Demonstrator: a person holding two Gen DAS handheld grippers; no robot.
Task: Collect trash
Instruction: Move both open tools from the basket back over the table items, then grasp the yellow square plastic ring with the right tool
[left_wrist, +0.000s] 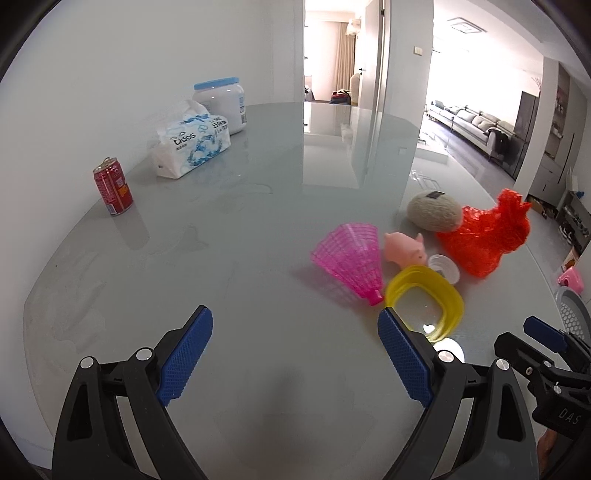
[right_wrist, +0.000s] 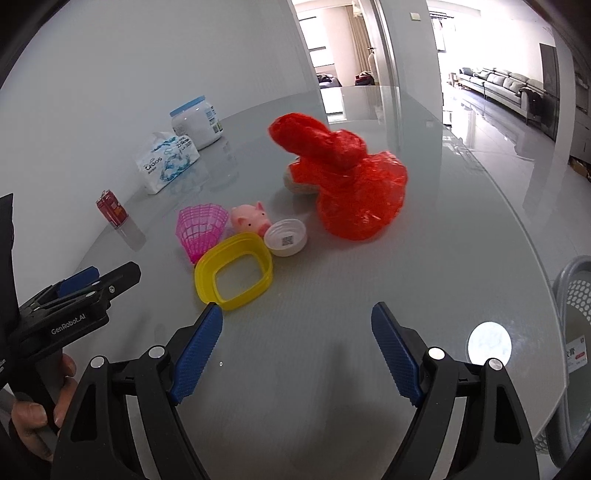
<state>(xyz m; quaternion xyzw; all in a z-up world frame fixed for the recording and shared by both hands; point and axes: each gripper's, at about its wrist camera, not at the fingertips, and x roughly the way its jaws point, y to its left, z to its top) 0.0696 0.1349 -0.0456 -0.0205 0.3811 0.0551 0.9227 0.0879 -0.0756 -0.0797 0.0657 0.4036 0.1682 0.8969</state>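
Note:
On the grey glass table (left_wrist: 221, 258) lies a cluster: a crumpled red plastic bag (left_wrist: 487, 232) (right_wrist: 354, 184), a pink mesh cup (left_wrist: 351, 262) (right_wrist: 201, 227), a pink toy pig (left_wrist: 404, 249) (right_wrist: 251, 219), a yellow plastic ring (left_wrist: 448, 295) (right_wrist: 207, 275), a white lid (left_wrist: 445, 267) (right_wrist: 286, 236) and a grey ball (left_wrist: 434, 212). A red can (left_wrist: 112, 186) (right_wrist: 110, 210) stands at the left. My left gripper (left_wrist: 295, 354) is open and empty, near the ring. My right gripper (right_wrist: 297, 350) is open and empty, just in front of the ring.
A tissue pack (left_wrist: 192, 142) (right_wrist: 166, 162) and a white jar with a blue lid (left_wrist: 223, 103) (right_wrist: 197, 122) stand by the wall. A grey perforated basket (right_wrist: 576, 295) (left_wrist: 572, 314) stands off the table's right edge. A doorway and living room lie beyond.

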